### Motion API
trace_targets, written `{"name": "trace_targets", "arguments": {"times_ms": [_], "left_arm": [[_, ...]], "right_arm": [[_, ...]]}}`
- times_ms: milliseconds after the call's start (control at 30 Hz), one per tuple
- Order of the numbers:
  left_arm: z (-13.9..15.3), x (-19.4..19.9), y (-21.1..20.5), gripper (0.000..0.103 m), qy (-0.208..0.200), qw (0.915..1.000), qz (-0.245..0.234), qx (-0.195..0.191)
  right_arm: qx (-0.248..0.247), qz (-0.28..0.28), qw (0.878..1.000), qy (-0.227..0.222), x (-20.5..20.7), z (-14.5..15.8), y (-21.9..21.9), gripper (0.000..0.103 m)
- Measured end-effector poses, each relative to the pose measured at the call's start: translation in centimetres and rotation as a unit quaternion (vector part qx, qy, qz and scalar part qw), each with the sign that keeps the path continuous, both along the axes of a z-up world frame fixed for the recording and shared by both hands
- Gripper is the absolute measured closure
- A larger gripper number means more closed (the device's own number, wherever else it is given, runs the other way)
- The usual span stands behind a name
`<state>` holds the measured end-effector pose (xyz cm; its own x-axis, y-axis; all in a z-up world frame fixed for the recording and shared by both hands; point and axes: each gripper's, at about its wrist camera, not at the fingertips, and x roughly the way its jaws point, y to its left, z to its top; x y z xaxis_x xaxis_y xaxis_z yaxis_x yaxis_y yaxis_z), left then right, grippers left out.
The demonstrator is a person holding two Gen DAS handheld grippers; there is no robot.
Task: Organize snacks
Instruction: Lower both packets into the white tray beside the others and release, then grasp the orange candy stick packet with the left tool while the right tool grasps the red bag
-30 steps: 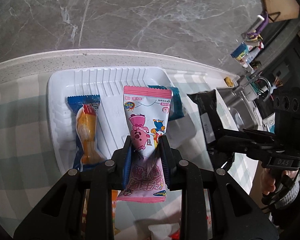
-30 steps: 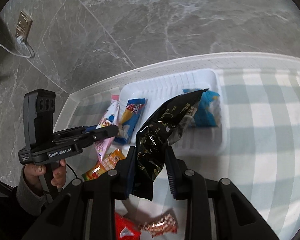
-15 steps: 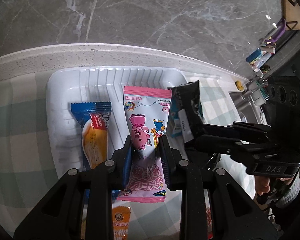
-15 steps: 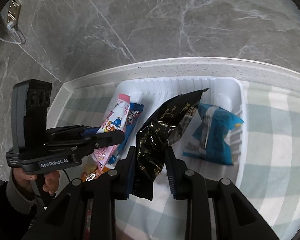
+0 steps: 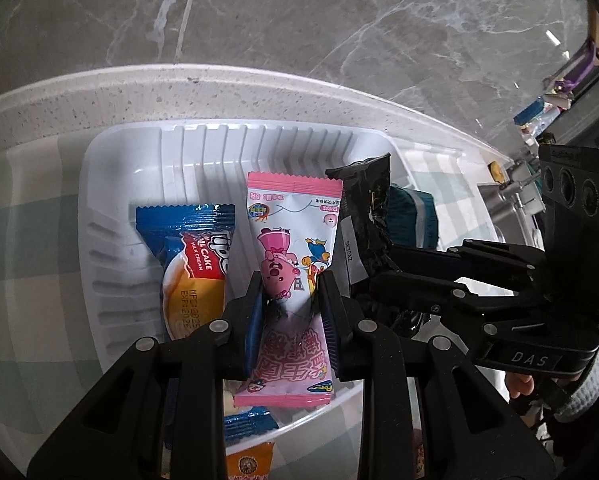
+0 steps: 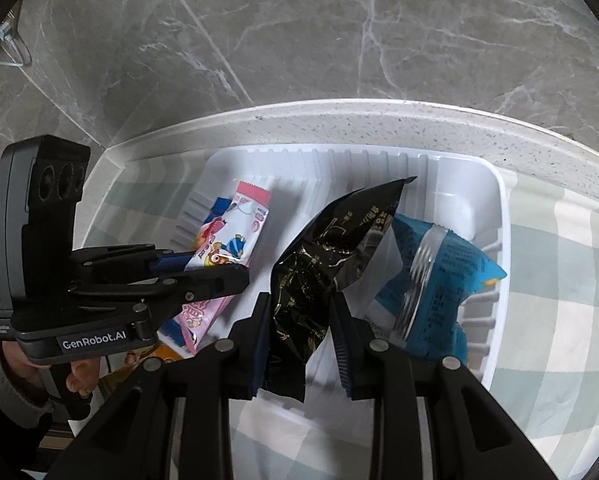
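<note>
My left gripper [image 5: 290, 292] is shut on a pink cartoon snack packet [image 5: 289, 248] and holds it over the middle of the white ribbed tray [image 5: 111, 152]. My right gripper [image 6: 299, 308] is shut on a black crinkled snack bag [image 6: 331, 248] and holds it over the same tray [image 6: 495, 184], right beside the pink packet [image 6: 235, 236]. A blue milk cake packet [image 5: 191, 256] lies in the tray's left part. A teal-blue packet [image 6: 435, 280] lies in its right part. The black bag [image 5: 363, 220] and right gripper show at the right of the left wrist view.
The tray sits on a green and white checked cloth [image 6: 559, 280] on a white speckled counter [image 5: 99, 84] against a grey marble wall. An orange packet [image 5: 247, 460] lies on the cloth in front of the tray. Cluttered shelves [image 5: 547, 108] stand at the far right.
Both grippers have moved forward and closer together over the tray, each still holding its packet. The tray now fills more of both views.
</note>
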<state>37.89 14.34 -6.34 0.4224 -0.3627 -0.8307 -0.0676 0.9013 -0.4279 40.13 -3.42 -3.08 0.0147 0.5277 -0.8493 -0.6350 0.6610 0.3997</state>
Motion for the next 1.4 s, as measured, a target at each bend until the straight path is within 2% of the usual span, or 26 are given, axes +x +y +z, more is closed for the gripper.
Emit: {"name": "trace_targets", "arguments": {"times_ms": [233,367,433,467,600,867,1100,1400], "left_arm": [[-0.9,0.6,-0.8,0.078,0.011,0.9997,-0.003,0.022],[-0.5,0.5,-1.2,0.077,0.0,0.9996,0.003,0.028],[-0.2,0.4,-1.1,0.07,-0.004,0.9994,0.005,0.033],[0.1,0.3,-1.1,0.062,-0.008,0.9994,0.005,0.032],[1.5,-0.5,-1.2,0.06,-0.024,0.9992,0.001,0.032],[4.8,-4.7,-1.3,0.06,-0.052,0.9974,-0.006,0.049],[6.7,-9.9,0.2,0.06,-0.062,0.9962,-0.003,0.06],[7.0,-15.4,0.9,0.06,-0.06,0.9953,-0.008,0.076]], "right_arm": [[-0.007,-0.01,1.0,-0.012,0.1,0.0,-0.3,0.069],[0.0,-0.019,1.0,-0.016,-0.2,0.9,-1.0,0.067],[0.005,-0.022,1.0,-0.019,-0.5,1.5,-1.3,0.067],[0.009,-0.023,0.999,-0.021,-0.8,1.9,-1.6,0.067],[0.021,-0.029,0.999,-0.026,-2.0,3.4,-3.0,0.067],[0.046,-0.041,0.998,-0.031,-5.9,6.3,-5.9,0.063],[0.05,-0.05,0.997,-0.036,-9.4,7.3,-7.7,0.057],[0.052,-0.053,0.997,-0.026,-13.4,7.3,-9.3,0.054]]}}
